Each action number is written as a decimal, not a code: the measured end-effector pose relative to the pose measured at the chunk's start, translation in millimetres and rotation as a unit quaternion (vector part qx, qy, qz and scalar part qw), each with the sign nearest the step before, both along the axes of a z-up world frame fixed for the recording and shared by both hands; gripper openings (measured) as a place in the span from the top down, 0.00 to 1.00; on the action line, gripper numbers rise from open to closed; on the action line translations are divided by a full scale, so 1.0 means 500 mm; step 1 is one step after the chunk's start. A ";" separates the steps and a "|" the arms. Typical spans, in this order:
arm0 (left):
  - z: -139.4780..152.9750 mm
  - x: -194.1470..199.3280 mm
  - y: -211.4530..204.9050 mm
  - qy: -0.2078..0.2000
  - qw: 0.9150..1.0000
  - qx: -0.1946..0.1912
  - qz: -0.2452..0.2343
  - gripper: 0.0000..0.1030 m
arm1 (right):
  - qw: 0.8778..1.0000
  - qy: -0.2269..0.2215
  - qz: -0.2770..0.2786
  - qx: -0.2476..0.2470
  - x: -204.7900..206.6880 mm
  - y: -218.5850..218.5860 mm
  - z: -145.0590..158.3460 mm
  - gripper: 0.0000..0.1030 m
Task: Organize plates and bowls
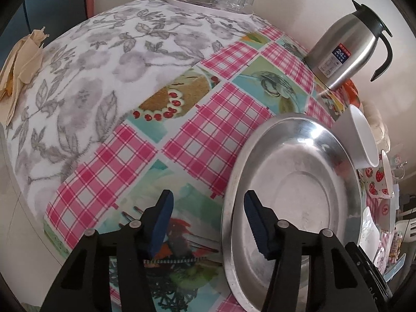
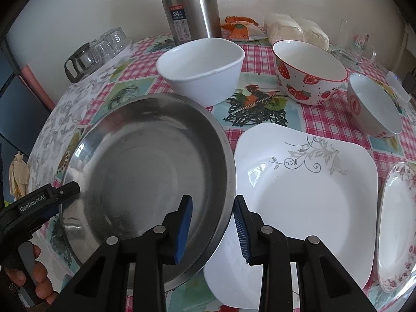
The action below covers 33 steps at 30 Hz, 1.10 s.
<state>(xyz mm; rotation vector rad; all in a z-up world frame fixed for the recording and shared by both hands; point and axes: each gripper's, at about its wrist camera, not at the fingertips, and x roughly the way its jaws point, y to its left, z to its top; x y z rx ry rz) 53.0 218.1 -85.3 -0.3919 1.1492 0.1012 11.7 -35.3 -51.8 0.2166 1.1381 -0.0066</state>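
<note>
The right gripper [image 2: 213, 227] straddles the near rim of the round stainless-steel plate [image 2: 145, 182], blue pads either side; whether they press it I cannot tell. The plate sits tilted, its right edge over the square white plate with grey scrollwork [image 2: 306, 192]. The left gripper [image 1: 208, 223] straddles the steel plate's opposite rim, jaws spread, pads apart from the metal, above the pink-checked tablecloth [image 1: 202, 135]

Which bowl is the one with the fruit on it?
Find the tall steel flask at the back of the table. Right of it, behind the square white plate, stands the strawberry bowl. It alone has red strawberries and a red rim; the bowl beside it is plain white.
</note>
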 end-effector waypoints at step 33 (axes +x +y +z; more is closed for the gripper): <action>0.038 -0.037 0.012 -0.033 0.999 0.011 -0.005 0.86 | 0.997 -0.011 0.074 -0.008 0.012 0.074 0.002 0.73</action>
